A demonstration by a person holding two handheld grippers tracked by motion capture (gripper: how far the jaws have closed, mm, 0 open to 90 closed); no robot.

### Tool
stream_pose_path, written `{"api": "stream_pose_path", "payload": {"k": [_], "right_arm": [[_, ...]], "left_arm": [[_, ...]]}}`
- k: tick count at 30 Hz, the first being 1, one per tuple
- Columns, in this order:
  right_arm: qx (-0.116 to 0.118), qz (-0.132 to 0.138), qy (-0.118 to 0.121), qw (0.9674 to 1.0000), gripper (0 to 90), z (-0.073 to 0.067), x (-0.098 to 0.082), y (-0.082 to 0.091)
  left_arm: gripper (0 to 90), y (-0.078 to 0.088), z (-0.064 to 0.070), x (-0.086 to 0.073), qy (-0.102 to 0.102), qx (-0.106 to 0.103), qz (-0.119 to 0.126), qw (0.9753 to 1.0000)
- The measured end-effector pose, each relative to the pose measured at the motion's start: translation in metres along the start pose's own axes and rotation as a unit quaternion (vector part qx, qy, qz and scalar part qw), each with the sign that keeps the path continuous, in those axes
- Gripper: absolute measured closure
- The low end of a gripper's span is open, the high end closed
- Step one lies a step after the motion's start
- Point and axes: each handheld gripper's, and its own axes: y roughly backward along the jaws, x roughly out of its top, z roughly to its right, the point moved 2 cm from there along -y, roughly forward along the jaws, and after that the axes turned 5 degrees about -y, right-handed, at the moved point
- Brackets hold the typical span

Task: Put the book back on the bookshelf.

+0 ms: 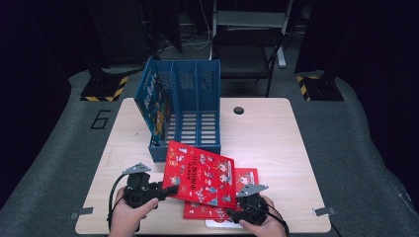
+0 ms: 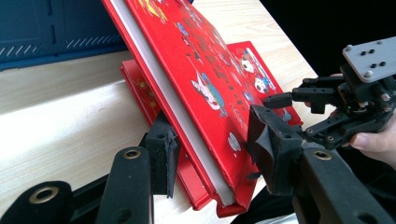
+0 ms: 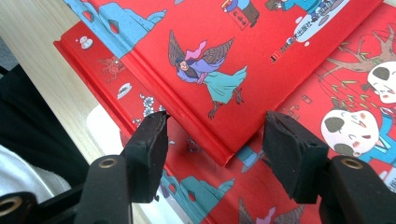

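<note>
A red picture book (image 1: 200, 173) is raised off the table at a slant. My left gripper (image 1: 170, 190) is shut on its left edge; in the left gripper view the pads (image 2: 161, 149) press the red book (image 2: 196, 79) from both sides. A second red book (image 1: 247, 177) lies flat beneath it. My right gripper (image 1: 232, 213) stands open at the near right. Its jaws straddle the raised book's corner (image 3: 224, 56) without touching it, above the lower book (image 3: 327, 93).
A blue three-slot file holder (image 1: 190, 106) stands at the back of the wooden table (image 1: 267, 128), with a blue book (image 1: 155, 106) leaning in its left slot. Something white and flat (image 1: 217, 223) lies under the lower book. A dark chair (image 1: 247, 44) stands behind the table.
</note>
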Motion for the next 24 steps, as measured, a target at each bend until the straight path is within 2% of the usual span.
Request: {"api": "stream_pose_path", "payload": {"k": [4, 6, 7, 9, 10, 12, 17, 18, 24], "right_arm": [[0.009, 0.003, -0.006, 0.9999, 40.0, -0.003, 0.002, -0.003], [0.007, 0.000, 0.002, 1.0000, 39.9, -0.003, 0.003, -0.003], [0.010, 0.004, -0.006, 0.9999, 39.9, -0.005, 0.004, -0.004], [0.007, 0.007, -0.004, 0.9999, 39.8, -0.005, 0.004, -0.006], [0.007, 0.008, -0.004, 0.9999, 39.8, -0.005, 0.005, -0.006], [0.016, 0.005, -0.005, 0.9998, 39.8, -0.006, 0.005, -0.006], [0.018, 0.002, -0.005, 0.9998, 39.7, -0.007, 0.008, -0.008], [0.019, 0.006, 0.001, 0.9998, 39.7, -0.007, 0.009, -0.009], [0.020, 0.003, -0.001, 0.9998, 39.7, -0.007, 0.010, -0.010]], "left_arm": [[56.1, 0.005, 0.002, 0.004, -0.008, 0.001, 0.002, 1.0000], [56.6, 0.007, 0.002, 0.004, -0.008, 0.000, 0.002, 1.0000], [56.9, 0.007, 0.002, 0.004, -0.007, 0.003, 0.007, 0.9999], [57.5, 0.009, 0.002, 0.005, -0.010, 0.001, 0.006, 0.9999], [57.8, 0.009, 0.002, 0.006, -0.004, 0.000, 0.008, 1.0000], [58.3, 0.010, 0.002, 0.007, -0.007, -0.002, 0.006, 1.0000], [60.0, 0.014, 0.002, 0.010, -0.002, -0.006, 0.007, 1.0000], [60.5, 0.014, 0.001, 0.010, -0.004, -0.004, 0.009, 0.9999], [60.7, 0.015, 0.004, 0.012, -0.001, 0.001, 0.011, 0.9999]]}}
